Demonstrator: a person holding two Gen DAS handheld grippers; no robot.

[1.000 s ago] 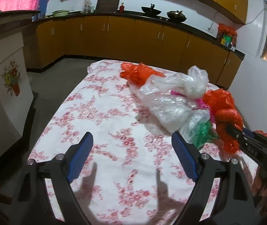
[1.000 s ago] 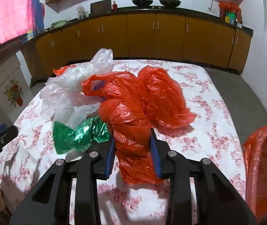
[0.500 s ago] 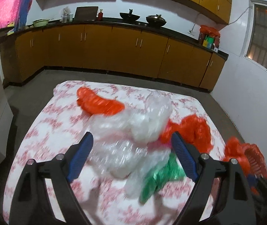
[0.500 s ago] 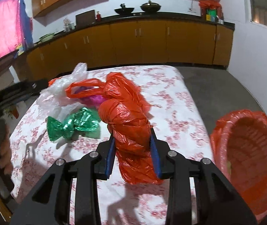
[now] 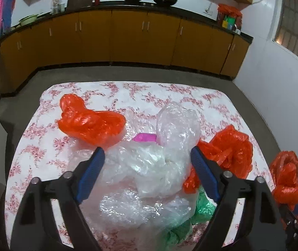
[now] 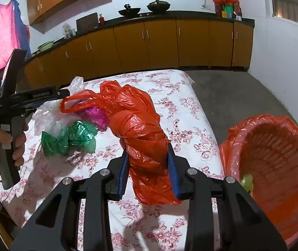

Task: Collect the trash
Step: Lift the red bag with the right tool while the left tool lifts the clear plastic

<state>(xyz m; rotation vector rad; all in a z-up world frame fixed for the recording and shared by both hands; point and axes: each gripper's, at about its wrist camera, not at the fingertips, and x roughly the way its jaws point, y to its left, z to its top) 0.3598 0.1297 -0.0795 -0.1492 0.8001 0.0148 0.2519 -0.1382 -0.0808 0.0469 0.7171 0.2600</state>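
Trash bags mostly remain on the surface (image 5: 82, 96). Right claw (image 6: 148, 173) clamps an orange bag (image 6: 142, 138) near the lined bin (image 6: 274, 167); left claw (image 5: 147, 167) gapes empty over clear plastic (image 5: 155, 167).

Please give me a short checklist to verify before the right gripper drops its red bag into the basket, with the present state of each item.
1. Right gripper shut on the knotted red bag: ok.
2. Bag lifted free of the table: cannot tell; one end trails toward the other bags.
3. Basket with its red liner open, mouth facing the gripper: ok.
4. Room inside the basket: ok; only a small yellowish scrap lies at the bottom.
5. Left gripper out of the path: ok; it is open over the clear plastic bags.
6. Bag over the basket: not ok; it is beside the basket.
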